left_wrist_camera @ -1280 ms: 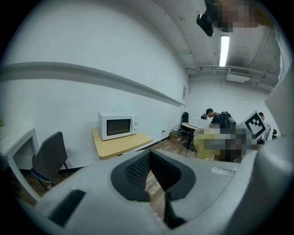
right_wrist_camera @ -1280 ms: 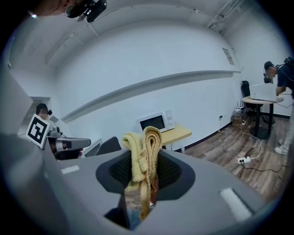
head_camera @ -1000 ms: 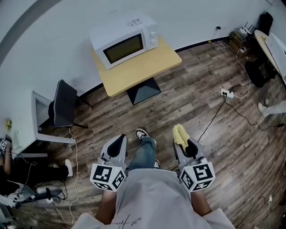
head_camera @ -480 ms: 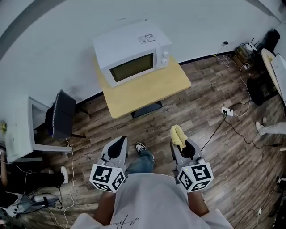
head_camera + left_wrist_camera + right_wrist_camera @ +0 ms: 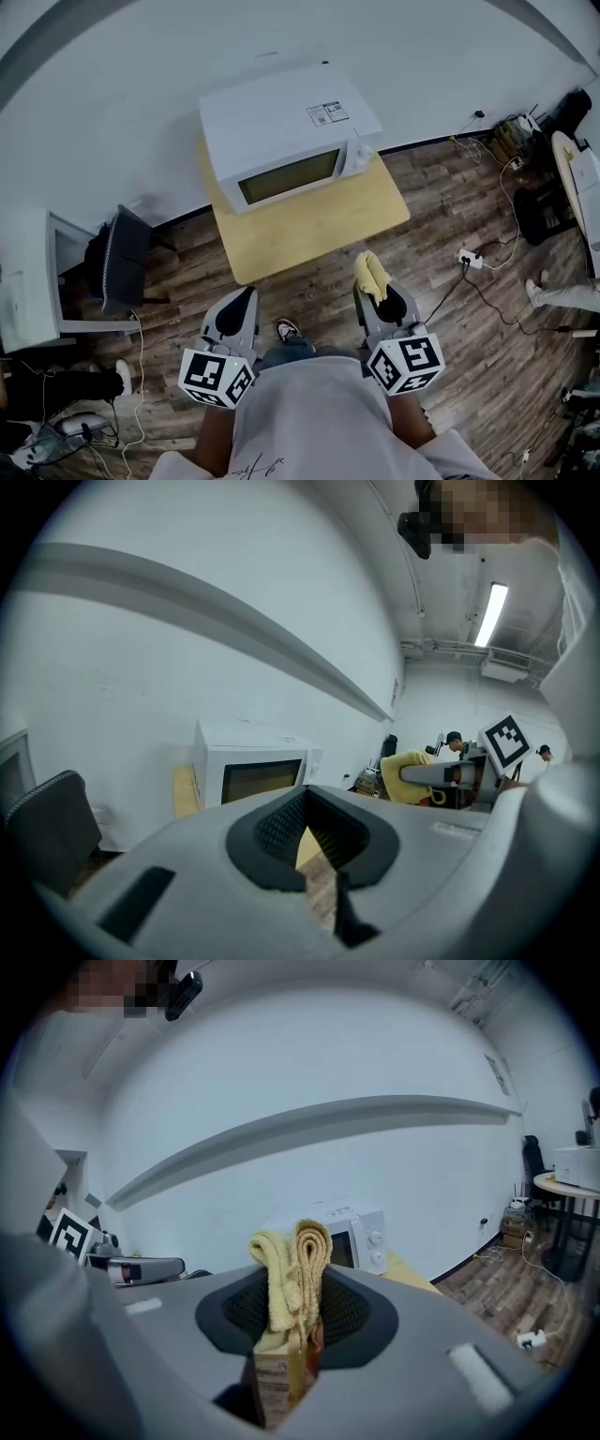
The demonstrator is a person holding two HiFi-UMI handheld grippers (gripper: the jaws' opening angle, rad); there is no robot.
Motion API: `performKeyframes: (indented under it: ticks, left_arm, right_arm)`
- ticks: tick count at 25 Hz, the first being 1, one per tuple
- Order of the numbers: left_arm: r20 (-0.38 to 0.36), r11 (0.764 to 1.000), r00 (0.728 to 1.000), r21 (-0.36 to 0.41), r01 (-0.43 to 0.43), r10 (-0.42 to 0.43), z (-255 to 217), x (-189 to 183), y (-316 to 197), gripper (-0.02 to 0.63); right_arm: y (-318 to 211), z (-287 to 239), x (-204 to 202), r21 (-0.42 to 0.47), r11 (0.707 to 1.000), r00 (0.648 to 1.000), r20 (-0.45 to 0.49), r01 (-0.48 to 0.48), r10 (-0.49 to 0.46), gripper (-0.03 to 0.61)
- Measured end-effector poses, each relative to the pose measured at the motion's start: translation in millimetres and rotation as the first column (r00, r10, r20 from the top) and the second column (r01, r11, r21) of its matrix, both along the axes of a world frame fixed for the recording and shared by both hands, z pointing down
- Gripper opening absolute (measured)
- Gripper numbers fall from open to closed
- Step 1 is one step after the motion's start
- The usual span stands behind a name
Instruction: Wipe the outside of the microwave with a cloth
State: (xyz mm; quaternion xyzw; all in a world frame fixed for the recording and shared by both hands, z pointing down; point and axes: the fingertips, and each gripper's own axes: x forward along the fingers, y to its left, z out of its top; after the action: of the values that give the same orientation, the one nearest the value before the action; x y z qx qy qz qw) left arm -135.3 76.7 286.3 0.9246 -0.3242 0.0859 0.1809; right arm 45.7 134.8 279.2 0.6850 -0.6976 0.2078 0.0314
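A white microwave [image 5: 286, 131] with a dark door window stands on a small light-wood table [image 5: 309, 225] against the white wall; it also shows as the microwave [image 5: 251, 771] and the microwave [image 5: 356, 1232] in the two gripper views. My right gripper [image 5: 375, 291] is shut on a folded yellow cloth [image 5: 372, 274], which sticks up between the jaws as the cloth [image 5: 292, 1269]. My left gripper [image 5: 234, 314] is shut with nothing in it. Both grippers hang short of the table's near edge, above the floor.
A dark chair [image 5: 120, 258] and a white desk [image 5: 37, 281] stand to the left. Cables and a power strip [image 5: 469, 259] lie on the wood floor at the right, where another table's edge [image 5: 577, 187] shows. My shoe [image 5: 288, 329] is on the floor between the grippers.
The microwave and table have come nearer and larger in the head view as I walked toward them. Both grippers keep their pose, the cloth still held in the right one.
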Motion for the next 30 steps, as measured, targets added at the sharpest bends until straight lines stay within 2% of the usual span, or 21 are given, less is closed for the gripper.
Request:
performKeyframes:
  ticks: [6,10,16,24,30]
  left_arm:
    - [-0.015,0.999,0.999,-0.003,0.044,-0.044,-2.6,-10.2,-28.2,-0.009]
    - [-0.029,0.995,0.994,-0.007,0.102,-0.102,-6.1,-17.5,-42.3,-0.009]
    - [-0.023,0.989,0.989,-0.014,0.149,-0.149,-4.7,-11.1,-57.5,-0.009]
    - [-0.012,0.982,0.982,0.002,0.191,-0.19,-8.9,28.3,-76.4,-0.009]
    - [-0.011,0.957,0.958,0.037,0.288,-0.287,-10.3,39.2,-88.1,-0.009]
  right_arm:
    - [-38.4,-1.9,8.3,0.009,1.0,1.0,-0.016,0.001,-0.001,0.126]
    - [-61.2,-6.2,26.3,0.031,0.999,0.999,-0.037,-0.013,0.014,0.124]
    - [-97.6,-8.2,72.8,0.098,0.994,0.995,-0.081,-0.053,0.061,0.123]
    - [-153.6,17.6,146.2,0.139,0.986,0.991,-0.088,-0.087,0.1,0.123]
    - [-210.0,48.4,198.5,0.165,0.983,0.993,-0.072,-0.085,0.098,0.123]
